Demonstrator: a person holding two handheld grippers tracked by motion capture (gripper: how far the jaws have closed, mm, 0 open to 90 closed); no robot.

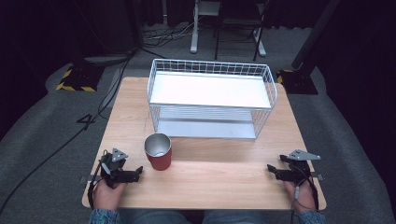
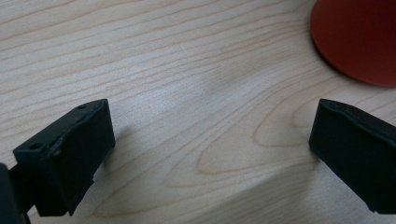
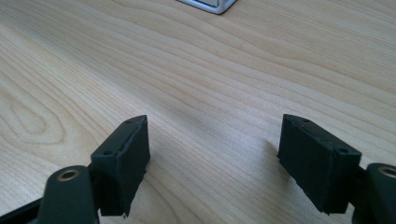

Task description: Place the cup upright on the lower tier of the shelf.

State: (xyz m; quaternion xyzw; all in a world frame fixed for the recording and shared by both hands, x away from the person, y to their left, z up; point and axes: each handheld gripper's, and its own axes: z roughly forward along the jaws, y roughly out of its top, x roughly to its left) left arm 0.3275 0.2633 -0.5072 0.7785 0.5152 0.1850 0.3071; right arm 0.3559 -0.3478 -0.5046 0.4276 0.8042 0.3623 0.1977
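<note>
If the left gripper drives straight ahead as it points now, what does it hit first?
Probably the red metal cup: the open left gripper points toward its base, though the cup sits off-centre, so it might only graze it.

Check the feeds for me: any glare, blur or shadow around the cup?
High view: the rack's white shelf is blown out, and the red cup stays readable. Left gripper view: cup soft and cropped at the corner, wood grain sharp. Right gripper view: even light, faint shadows beside the jaws.

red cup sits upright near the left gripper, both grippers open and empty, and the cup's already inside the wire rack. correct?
Not quite. The high view shows the red cup standing on the table in front of the wire rack, not inside it. Left gripper and right gripper are open and empty.
</note>
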